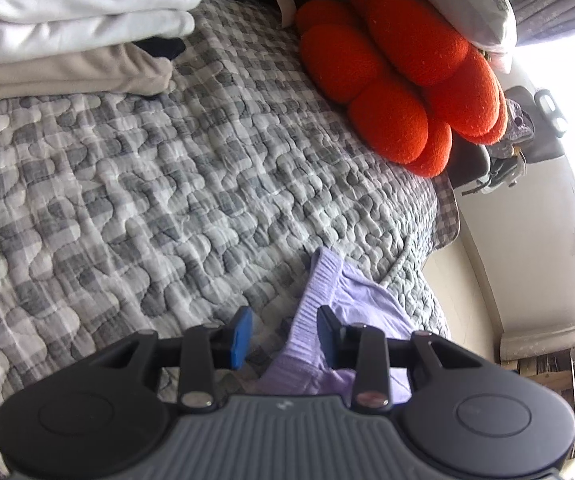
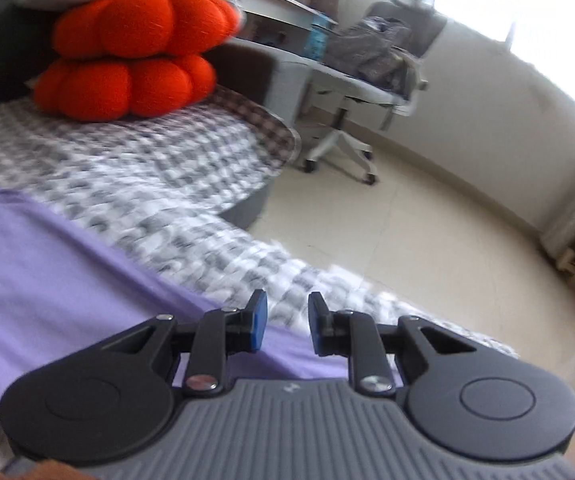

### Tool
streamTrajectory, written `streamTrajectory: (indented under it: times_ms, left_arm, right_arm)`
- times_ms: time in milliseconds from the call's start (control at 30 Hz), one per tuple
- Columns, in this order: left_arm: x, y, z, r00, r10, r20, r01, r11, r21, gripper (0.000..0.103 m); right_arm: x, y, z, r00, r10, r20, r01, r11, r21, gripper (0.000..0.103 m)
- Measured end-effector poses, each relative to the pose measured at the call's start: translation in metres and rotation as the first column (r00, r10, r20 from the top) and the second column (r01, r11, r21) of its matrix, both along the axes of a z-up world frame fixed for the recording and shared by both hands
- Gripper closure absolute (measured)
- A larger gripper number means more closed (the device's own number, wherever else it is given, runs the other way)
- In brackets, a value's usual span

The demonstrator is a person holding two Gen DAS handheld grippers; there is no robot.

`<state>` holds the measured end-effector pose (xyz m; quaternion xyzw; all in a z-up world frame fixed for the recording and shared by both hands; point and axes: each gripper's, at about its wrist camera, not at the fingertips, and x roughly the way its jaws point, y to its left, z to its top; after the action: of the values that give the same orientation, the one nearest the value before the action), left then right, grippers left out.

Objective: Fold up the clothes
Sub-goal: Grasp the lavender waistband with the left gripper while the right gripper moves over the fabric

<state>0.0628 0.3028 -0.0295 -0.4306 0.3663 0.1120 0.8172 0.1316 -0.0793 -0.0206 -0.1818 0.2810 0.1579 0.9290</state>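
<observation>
Lilac knit fabric, a soft garment (image 1: 329, 308) with a ribbed hem, lies at the near edge of a bed (image 1: 147, 184), its ribbed band running up between the blue-padded fingers of the left claw (image 1: 285, 334); the right-hand pad touches the cloth while the other stands clear, so the claw is narrowly parted and not clamped. In the right wrist view the same garment spreads smooth and flat across the lower left, and the right claw (image 2: 287, 322) hovers at its edge with a narrow gap between its pads and nothing pinched there. Beneath lies a puffy quilted bedspread in grey and white check. Farther up the bed sit two plump orange pumpkin-shaped cushions (image 1: 403, 76), stacked, with a white pillow (image 1: 471, 4) on top. A pile of folded clothes (image 1: 75, 36), white over beige, rests at the far left. Beyond the bed, a white swivel chair (image 2: 367, 92) heaped with grey clothing stands on a pale tiled floor (image 2: 427, 240).
</observation>
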Motion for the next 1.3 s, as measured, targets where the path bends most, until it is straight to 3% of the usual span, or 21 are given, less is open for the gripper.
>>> streamTrajectory:
  times_ms: [233, 367, 400, 467, 533, 600, 667, 767, 900, 1067, 1300]
  left_arm:
    - [-0.003, -0.004, 0.007, 1.0, -0.015, 0.01, 0.014, 0.999, 0.048, 0.068]
    - [-0.005, -0.003, 0.009, 0.999, -0.029, 0.023, 0.028, 0.999, 0.043, 0.068]
    - [-0.005, -0.001, 0.009, 0.999, -0.029, 0.028, 0.028, 0.999, 0.03, 0.068]
    - [-0.006, 0.001, 0.007, 0.999, -0.032, 0.034, 0.031, 0.999, 0.007, 0.068]
    - [-0.005, 0.001, 0.006, 0.999, -0.035, 0.033, 0.035, 0.999, -0.008, 0.068]
    - [-0.005, -0.001, 0.006, 0.999, -0.034, 0.034, 0.035, 0.999, -0.022, 0.068]
    - [-0.007, -0.006, 0.009, 0.999, -0.022, 0.039, 0.023, 0.999, -0.028, 0.068]
    - [-0.014, -0.017, 0.015, 0.999, -0.016, 0.035, 0.016, 1.0, 0.004, 0.068]
    - [-0.033, -0.021, 0.016, 1.0, -0.015, 0.027, 0.014, 0.998, 0.06, 0.067]
    - [-0.038, -0.009, 0.008, 0.999, 0.018, 0.027, -0.02, 0.997, 0.068, 0.066]
    - [-0.017, -0.007, -0.012, 0.997, -0.02, 0.071, 0.022, 0.999, -0.026, 0.063]
  right_arm:
    - [-0.021, 0.023, -0.013, 0.974, 0.197, -0.115, -0.194, 0.98, 0.033, 0.081]
    - [-0.011, 0.03, -0.017, 0.993, 0.058, -0.099, -0.059, 0.998, -0.012, 0.081]
    - [-0.011, 0.027, -0.014, 0.995, 0.026, -0.092, -0.026, 1.0, -0.002, 0.081]
    - [-0.025, 0.014, -0.001, 0.988, 0.076, -0.135, -0.063, 0.993, 0.098, 0.081]
    - [-0.049, 0.006, 0.01, 0.955, 0.218, -0.2, -0.188, 0.97, 0.157, 0.075]
    - [-0.078, 0.007, 0.013, 0.89, 0.384, -0.245, -0.354, 0.922, 0.159, 0.074]
    - [-0.105, 0.015, 0.01, 0.858, 0.46, -0.23, -0.45, 0.888, 0.097, 0.074]
    - [-0.116, 0.028, -0.004, 0.839, 0.488, -0.24, -0.482, 0.872, 0.087, 0.074]
    - [-0.107, 0.042, -0.02, 0.864, 0.446, -0.233, -0.441, 0.894, 0.08, 0.074]
    - [-0.101, 0.049, -0.025, 0.881, 0.434, -0.19, -0.425, 0.901, 0.091, 0.074]
    - [-0.095, 0.051, -0.025, 0.886, 0.434, -0.162, -0.42, 0.9, 0.115, 0.073]
